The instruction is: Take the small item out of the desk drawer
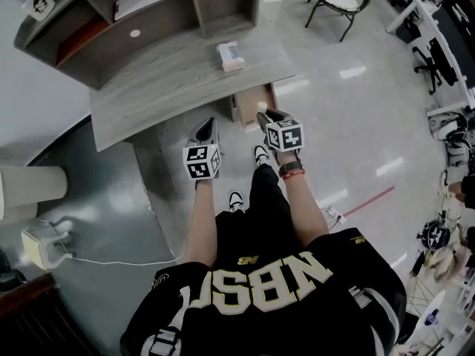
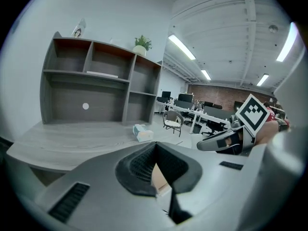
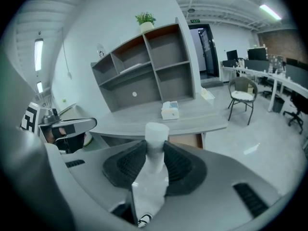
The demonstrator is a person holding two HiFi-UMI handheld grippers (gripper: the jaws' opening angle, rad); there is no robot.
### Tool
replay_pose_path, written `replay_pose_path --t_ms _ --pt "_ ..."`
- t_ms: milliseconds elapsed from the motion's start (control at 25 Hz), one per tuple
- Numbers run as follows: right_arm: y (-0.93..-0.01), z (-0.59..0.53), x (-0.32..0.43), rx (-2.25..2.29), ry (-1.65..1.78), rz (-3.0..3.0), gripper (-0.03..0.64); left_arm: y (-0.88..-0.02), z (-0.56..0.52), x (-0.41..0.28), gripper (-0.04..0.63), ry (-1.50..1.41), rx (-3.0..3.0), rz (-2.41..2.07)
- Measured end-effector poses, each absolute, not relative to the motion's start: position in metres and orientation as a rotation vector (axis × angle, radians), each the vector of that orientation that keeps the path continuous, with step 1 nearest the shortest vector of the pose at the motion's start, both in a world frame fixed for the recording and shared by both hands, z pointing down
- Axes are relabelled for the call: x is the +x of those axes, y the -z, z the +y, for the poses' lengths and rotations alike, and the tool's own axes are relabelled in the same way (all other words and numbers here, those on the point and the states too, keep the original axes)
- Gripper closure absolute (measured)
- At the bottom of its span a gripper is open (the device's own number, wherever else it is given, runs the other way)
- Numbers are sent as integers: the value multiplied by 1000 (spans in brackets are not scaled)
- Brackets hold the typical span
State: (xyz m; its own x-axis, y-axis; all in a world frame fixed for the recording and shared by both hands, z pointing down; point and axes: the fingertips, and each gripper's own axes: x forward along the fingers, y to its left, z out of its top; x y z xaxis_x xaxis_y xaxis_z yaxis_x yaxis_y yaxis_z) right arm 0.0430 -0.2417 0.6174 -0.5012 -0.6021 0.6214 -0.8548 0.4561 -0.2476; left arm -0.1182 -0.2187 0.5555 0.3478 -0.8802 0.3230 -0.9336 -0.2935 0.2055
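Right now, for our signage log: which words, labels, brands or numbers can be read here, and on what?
"NBS" plus a letter lost in a fold, seen upside down: black shirt.
Green sign above the doorway: too small to read.
Tissue box print: blurred.
Marker cubes: patterns only, no words.
Small gold logo at the waist: too small.

The small item is a plain white cylinder, upright, pinched at its middle between the pads of the right tool and clear of the drawer. The desk drawer stands pulled open under the right end of the tabletop, showing pale wood.
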Motion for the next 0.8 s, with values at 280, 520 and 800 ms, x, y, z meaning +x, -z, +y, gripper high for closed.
replay_pose_path --t_ms 280,520,800 --pt "-569 -241 38 1312 -655 -2352 492 -510 -222 -129 589 -189 2352 -1690" --pt "-523 -236 34 1381 -554 -2422 492 -472 -213 -136 589 -133 2415 -1733" --pt "-468 -235 27 1415 -432 -2509 492 -417 -208 -148 589 -67 2476 -1817"
